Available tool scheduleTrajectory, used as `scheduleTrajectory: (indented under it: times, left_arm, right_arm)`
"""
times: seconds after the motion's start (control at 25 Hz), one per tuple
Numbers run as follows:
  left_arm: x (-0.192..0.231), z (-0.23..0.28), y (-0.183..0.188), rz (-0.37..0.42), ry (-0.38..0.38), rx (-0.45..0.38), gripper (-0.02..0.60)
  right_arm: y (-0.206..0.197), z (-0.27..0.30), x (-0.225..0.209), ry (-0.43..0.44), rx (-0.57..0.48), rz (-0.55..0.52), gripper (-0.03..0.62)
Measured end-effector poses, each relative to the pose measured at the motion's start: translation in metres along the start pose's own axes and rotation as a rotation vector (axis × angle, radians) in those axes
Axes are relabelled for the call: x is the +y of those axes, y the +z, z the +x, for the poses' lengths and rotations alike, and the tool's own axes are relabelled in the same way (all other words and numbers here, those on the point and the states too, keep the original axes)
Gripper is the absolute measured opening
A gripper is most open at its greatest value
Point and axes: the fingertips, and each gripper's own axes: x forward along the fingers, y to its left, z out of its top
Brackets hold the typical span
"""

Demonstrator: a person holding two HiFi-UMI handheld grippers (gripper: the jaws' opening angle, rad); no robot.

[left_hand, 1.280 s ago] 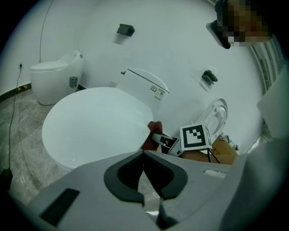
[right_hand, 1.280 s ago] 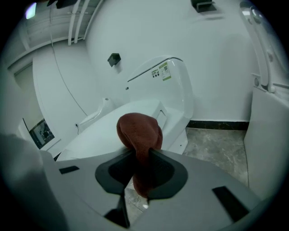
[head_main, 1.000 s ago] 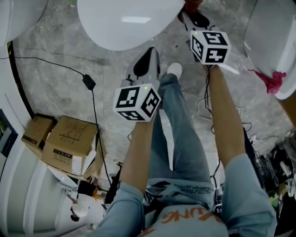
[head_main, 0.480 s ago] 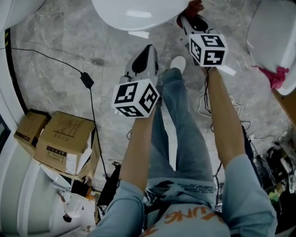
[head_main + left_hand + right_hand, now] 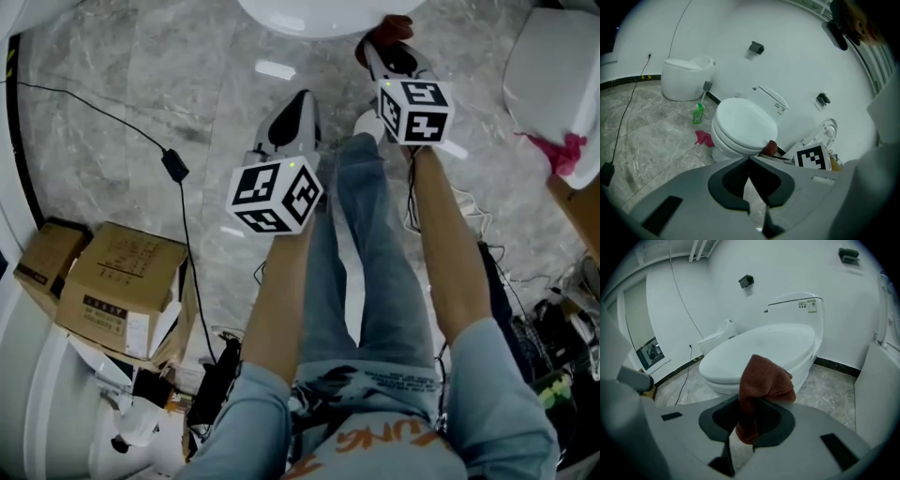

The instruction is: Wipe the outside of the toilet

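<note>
The white toilet (image 5: 314, 14) shows only at the top edge of the head view, lid down. In the right gripper view its bowl (image 5: 759, 350) lies just ahead. My right gripper (image 5: 384, 47) is shut on a brown cloth (image 5: 764, 378), which hangs bunched over its jaws close to the toilet's front rim. The cloth (image 5: 392, 26) sits beside the bowl in the head view. My left gripper (image 5: 298, 103) hovers over the floor, lower and to the left, jaws shut with nothing between them. The left gripper view shows the toilet (image 5: 740, 124) a short way off.
Cardboard boxes (image 5: 122, 286) stand at the left, and a black cable with an adapter (image 5: 174, 165) crosses the marble floor. A second toilet (image 5: 558, 84) with a pink rag (image 5: 561, 155) is at the right. A green bottle (image 5: 698, 113) and another pink rag (image 5: 704, 138) lie by the toilet's base.
The toilet has slid up toward the top edge of the head view. Both grippers keep about the same pose, and the right one still holds the cloth near the rim.
</note>
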Motion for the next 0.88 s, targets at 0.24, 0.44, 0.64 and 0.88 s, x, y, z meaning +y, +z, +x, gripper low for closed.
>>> scheduleTrajectory:
  times: [0.24,0.44,0.64,0.88]
  left_arm:
    - [0.034,-0.026,0.008,-0.006,-0.006,-0.019,-0.006]
    - [0.068,-0.053,0.012,-0.037,-0.010,-0.037,-0.006]
    - [0.121,-0.085,0.022,-0.051,0.031,-0.074,-0.006]
    - [0.164,-0.118,0.026,-0.050,0.066,-0.091,-0.006]
  right_arm:
    - [-0.005,0.006,0.051,0.001,0.001,-0.001,0.072]
    - [-0.003,0.016,0.099,0.011,-0.009,0.002,0.072]
    - [0.005,0.034,0.143,0.025,-0.033,-0.018,0.072]
    - [0.016,0.056,0.185,0.047,-0.048,-0.066,0.072]
